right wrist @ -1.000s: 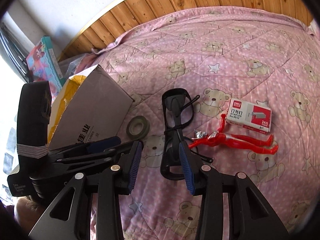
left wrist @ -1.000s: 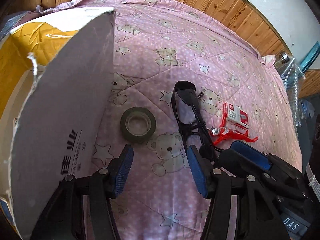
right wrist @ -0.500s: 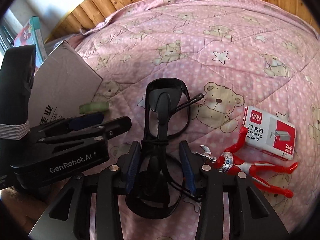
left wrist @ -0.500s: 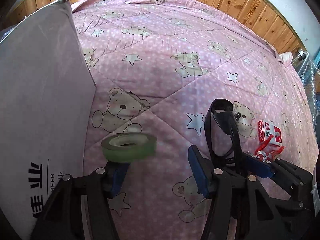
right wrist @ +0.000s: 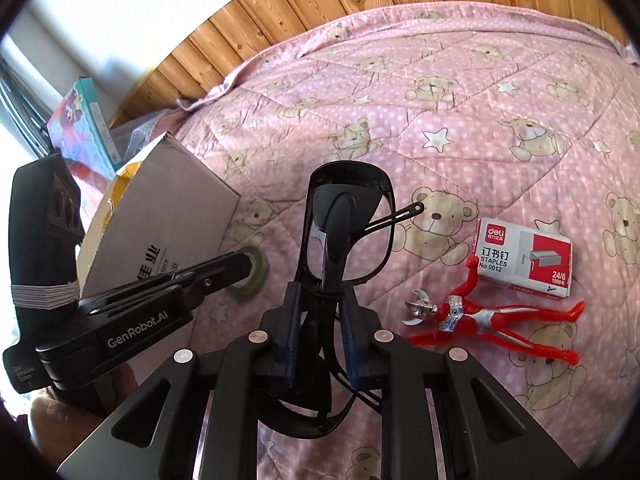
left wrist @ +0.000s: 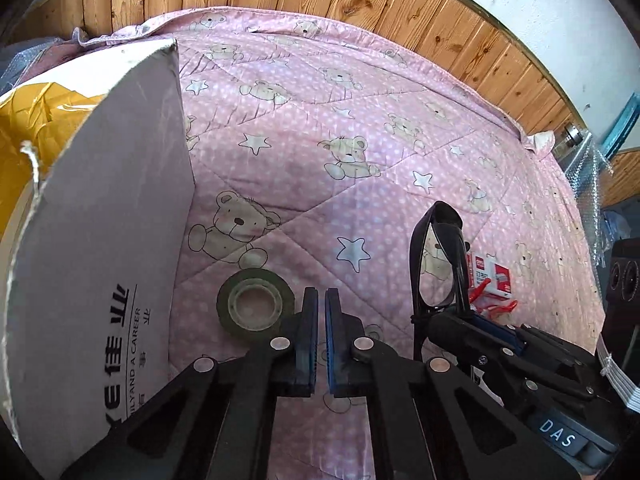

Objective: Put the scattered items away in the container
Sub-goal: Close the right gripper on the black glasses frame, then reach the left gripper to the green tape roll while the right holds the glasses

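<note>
Both busy: my R gripper point(right wrist: 320, 332) clamps black glasses point(right wrist: 344, 216); L gripper point(left wrist: 321, 336) pinched together, empty, beside tape roll point(left wrist: 256, 304) on bed quilt point(left wrist: 320, 168).

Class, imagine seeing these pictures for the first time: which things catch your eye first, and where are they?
The black glasses, clamped in the right hand-held gripper above the pink bear-print quilt. To their right lie a red toy figure and a staples box; to their left stands a cardboard box.
</note>
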